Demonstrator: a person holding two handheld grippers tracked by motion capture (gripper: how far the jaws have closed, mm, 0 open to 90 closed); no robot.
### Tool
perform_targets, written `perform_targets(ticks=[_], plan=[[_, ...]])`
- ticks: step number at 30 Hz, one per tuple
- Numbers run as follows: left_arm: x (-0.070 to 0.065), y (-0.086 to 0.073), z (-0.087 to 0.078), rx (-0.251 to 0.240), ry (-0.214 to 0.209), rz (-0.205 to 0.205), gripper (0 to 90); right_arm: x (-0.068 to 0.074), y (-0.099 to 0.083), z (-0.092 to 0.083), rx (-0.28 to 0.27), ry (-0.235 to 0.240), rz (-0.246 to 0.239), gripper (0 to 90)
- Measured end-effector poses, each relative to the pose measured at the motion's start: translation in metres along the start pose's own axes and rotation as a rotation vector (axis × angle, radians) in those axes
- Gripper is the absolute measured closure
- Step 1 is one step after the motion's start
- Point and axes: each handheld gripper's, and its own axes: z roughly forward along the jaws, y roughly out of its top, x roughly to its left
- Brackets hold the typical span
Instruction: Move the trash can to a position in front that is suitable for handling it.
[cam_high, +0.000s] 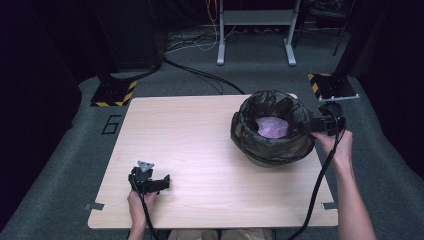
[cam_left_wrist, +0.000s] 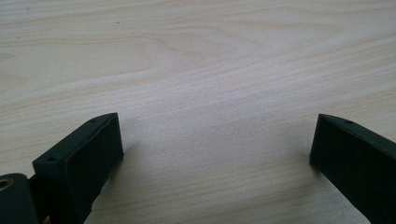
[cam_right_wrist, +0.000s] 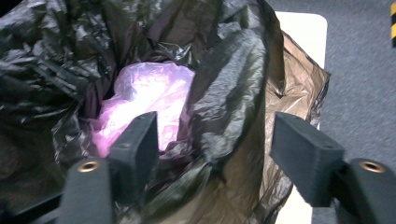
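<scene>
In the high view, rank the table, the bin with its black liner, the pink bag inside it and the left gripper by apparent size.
1. table
2. bin with its black liner
3. and 4. unsure: pink bag and left gripper look about alike; the liner hides part of the bag.

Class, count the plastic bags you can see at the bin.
2: a black bag lining the bin, draped over its rim, and a pink bag lying inside it. More may be hidden underneath.
</scene>
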Motion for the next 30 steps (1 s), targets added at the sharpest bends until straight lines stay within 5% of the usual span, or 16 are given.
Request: perform_targets(ticks=[6,11,20,30], plan=[[0.000,0.000,0.000,-0.001,-0.001,0.002,2.3,-0.008,-0.003,0.013,-0.004,0.030,0.067,48.4],[0.000,0.000,0.000,-0.002,0.000,0.002,2.4,-0.005,-0.003,0.018,-0.018,0.013,0.076,58.4],[0.000,0.000,0.000,-0.002,0.001,0.001,2.5,0.003,-0.001,0.021,-0.021,-0.015,0.100,58.5],[0.000,0.000,0.000,-0.002,0.001,0.002,2.5,0.019,0.005,0.029,-0.013,0.005,0.100,58.0]])
